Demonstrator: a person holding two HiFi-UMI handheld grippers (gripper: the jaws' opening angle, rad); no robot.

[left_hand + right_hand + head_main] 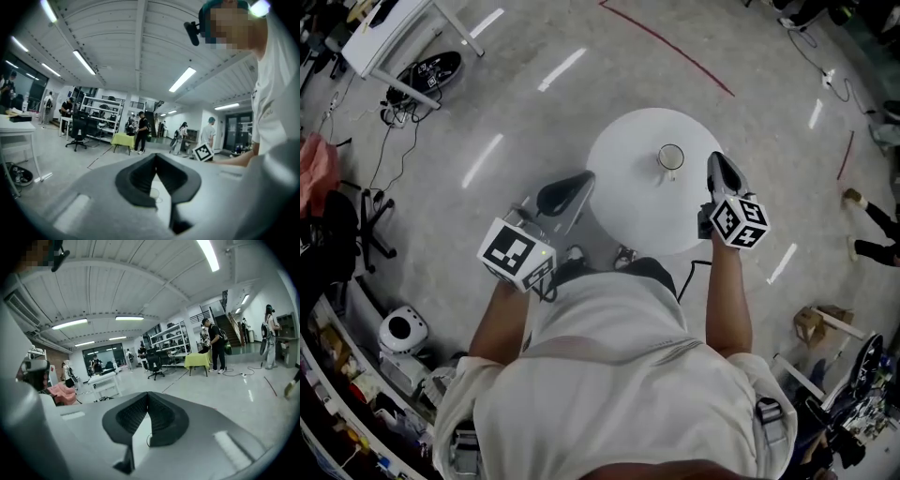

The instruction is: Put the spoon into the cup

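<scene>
A small clear cup [670, 157] stands near the middle of the round white table [628, 202]. A short pale piece shows just below the cup; whether it is the spoon or a handle is unclear, and no spoon shows anywhere else. My left gripper [579, 180] hovers at the table's left edge, jaws together and empty. My right gripper [716, 161] is over the table's right side, a little right of the cup, also shut on nothing. Each gripper view points up at the room: left gripper [155, 157], right gripper [148, 394], pads touching at the tips.
A white desk [389, 33] and a black bag stand on the floor at far left. An office chair [366, 225] and a white round device [401, 330] lie to my left. A person's legs [872, 230] reach in at right. A red line [670, 47] marks the floor beyond the table.
</scene>
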